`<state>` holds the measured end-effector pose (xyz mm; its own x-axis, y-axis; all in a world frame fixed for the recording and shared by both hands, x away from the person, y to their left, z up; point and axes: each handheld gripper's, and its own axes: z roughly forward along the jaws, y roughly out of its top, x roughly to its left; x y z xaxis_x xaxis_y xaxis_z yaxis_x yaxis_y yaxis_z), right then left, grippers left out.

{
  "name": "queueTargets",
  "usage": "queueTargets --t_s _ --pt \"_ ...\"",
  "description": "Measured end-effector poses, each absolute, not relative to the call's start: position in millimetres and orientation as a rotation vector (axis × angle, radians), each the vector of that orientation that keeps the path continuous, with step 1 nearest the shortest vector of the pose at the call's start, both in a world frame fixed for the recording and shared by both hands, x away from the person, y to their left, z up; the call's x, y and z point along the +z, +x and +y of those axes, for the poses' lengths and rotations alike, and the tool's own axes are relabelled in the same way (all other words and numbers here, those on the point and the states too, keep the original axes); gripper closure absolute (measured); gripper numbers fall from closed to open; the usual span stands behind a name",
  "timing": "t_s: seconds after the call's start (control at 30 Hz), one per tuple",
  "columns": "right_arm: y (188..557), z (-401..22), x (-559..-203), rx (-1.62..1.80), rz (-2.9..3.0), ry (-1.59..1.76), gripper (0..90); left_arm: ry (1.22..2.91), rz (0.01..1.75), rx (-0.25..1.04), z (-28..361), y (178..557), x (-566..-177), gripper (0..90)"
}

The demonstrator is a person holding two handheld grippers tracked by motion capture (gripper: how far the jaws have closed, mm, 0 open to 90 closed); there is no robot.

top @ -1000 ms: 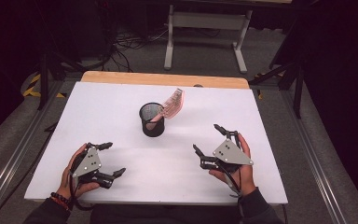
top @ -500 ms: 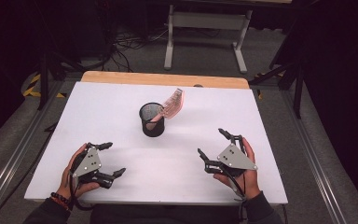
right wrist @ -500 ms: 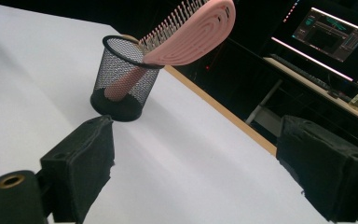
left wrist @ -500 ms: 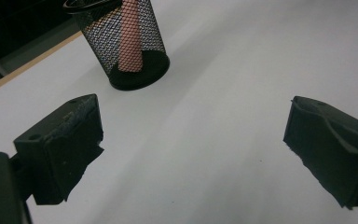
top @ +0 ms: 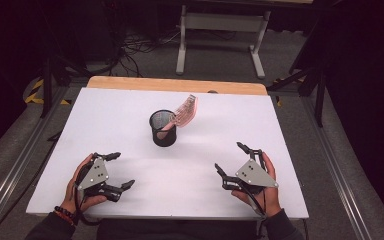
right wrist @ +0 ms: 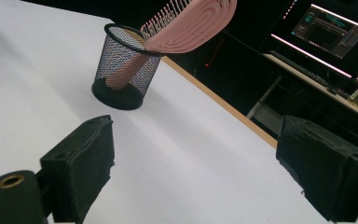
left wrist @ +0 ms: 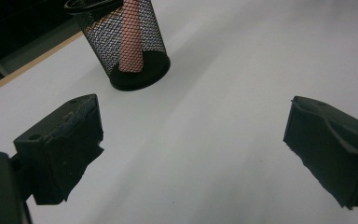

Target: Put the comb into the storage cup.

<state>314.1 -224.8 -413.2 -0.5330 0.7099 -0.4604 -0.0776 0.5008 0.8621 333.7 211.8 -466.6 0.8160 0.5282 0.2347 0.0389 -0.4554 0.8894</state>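
Jaws apart, both grippers sit well short of the mesh cup [top: 163,128] holding a pink brush [top: 185,111].

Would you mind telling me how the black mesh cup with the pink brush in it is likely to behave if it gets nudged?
The mesh cup looks light, so it would probably slide on the smooth white table. The pink brush leans out past its rim, head high, so it seems top-heavy and apt to tip toward that side.

room dark | grey floor [top: 130,60] | white table [top: 105,120] | lit monitor [right wrist: 331,23]
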Motion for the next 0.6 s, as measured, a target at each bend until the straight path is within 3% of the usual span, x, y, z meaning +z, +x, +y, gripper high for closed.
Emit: queueTargets --t_s 0.6 --pt "315.0 -235.9 -436.1 1.092 1.917 0.568 11.2 1.970 0.428 0.606 212.5 334.7 -466.0 5.2"
